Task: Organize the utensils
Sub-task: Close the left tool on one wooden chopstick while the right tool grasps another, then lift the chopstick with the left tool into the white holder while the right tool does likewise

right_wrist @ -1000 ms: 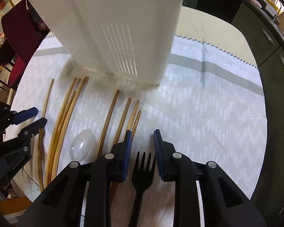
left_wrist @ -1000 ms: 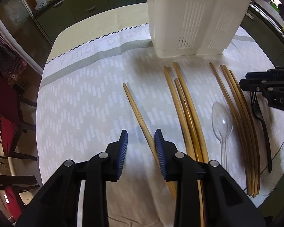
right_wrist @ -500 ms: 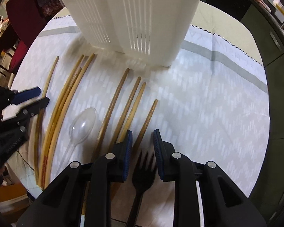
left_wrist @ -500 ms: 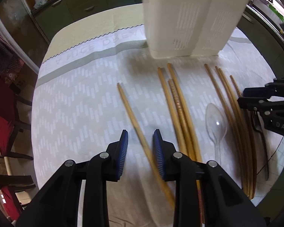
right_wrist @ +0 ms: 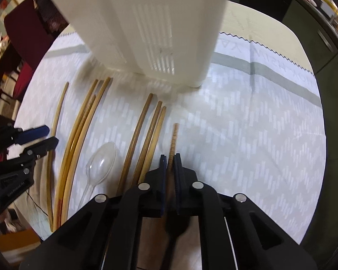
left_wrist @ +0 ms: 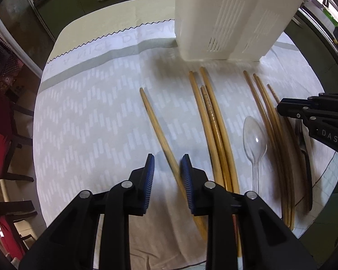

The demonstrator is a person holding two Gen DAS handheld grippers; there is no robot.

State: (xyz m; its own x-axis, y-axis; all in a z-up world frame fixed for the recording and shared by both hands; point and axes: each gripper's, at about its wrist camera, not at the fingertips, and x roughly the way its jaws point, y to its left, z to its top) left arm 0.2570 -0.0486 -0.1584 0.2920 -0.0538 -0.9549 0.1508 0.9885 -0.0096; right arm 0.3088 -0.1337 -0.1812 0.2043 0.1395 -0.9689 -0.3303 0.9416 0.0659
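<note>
Chopsticks (left_wrist: 214,123) are lying flat in loose bundles on the cloth (left_wrist: 90,123), tips pointing toward the white caddy (left_wrist: 225,22), which is standing upright toward the far edge of the surface. A clear spoon (left_wrist: 254,137) is resting bowl-up between two of the bundles, its handle running toward the near edge.

I am holding the left claw (left_wrist: 166,157) pointed steeply down over a lone chopstick (left_wrist: 155,121), which is lying apart from the others, nearer the left edge. Its jaws are closing. The stick is passing between them, just against the right pad, while the left pad is standing clear of it.

The right claw (right_wrist: 170,155) is sitting near the near edge, to the right of the bundles, its jaws pressed almost together. A thin ribbed chopstick (right_wrist: 174,137) is running straight into the narrow slit between the pads; I cannot tell whether it is actually being pinched. A black fork (right_wrist: 175,225) is showing blurred and dark beneath that claw, its handle trailing toward the near edge.
</note>
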